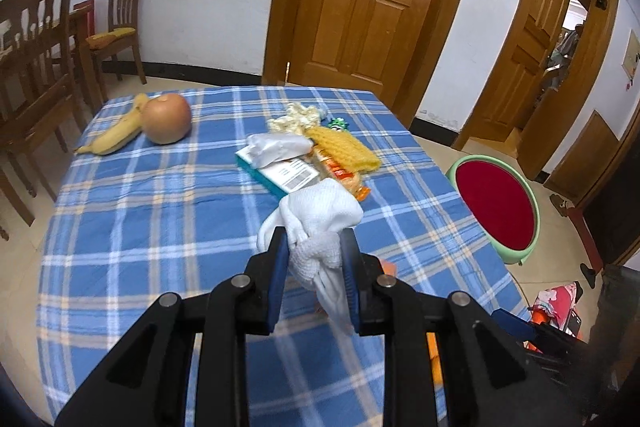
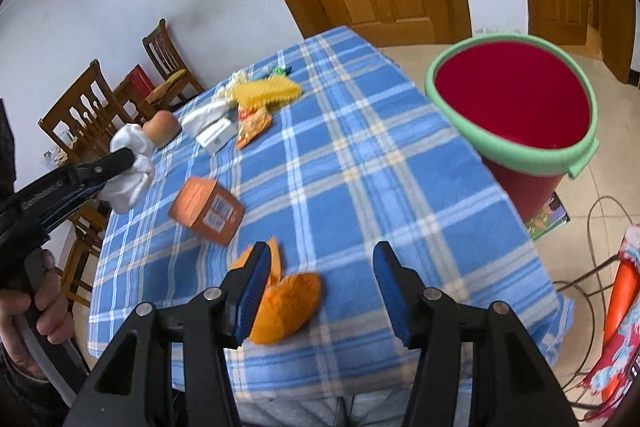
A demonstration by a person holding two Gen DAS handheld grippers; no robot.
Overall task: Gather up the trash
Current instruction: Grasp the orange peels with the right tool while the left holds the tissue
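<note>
My left gripper (image 1: 314, 241) is shut on a crumpled white paper towel (image 1: 320, 215) and holds it above the blue checked tablecloth (image 1: 160, 227). In the right wrist view that gripper (image 2: 124, 159) and its white wad (image 2: 130, 183) hang at the left, with a hand on the grip. My right gripper (image 2: 322, 255) stands open over the table's near edge. An orange peel (image 2: 292, 303) lies on the cloth beside its left finger, not gripped. A small orange carton (image 2: 206, 213) lies farther in. The red bucket with a green rim (image 2: 512, 95) stands off the table's right side.
At mid table lie a teal box (image 1: 280, 173), a white wrapper (image 1: 276, 147), a yellow knitted cloth (image 1: 344, 147) and an orange snack packet (image 1: 340, 175). A banana (image 1: 116, 135) and a round fruit (image 1: 166, 119) sit far left. Wooden chairs (image 1: 36, 67) stand beyond, cables (image 2: 592, 267) on the floor.
</note>
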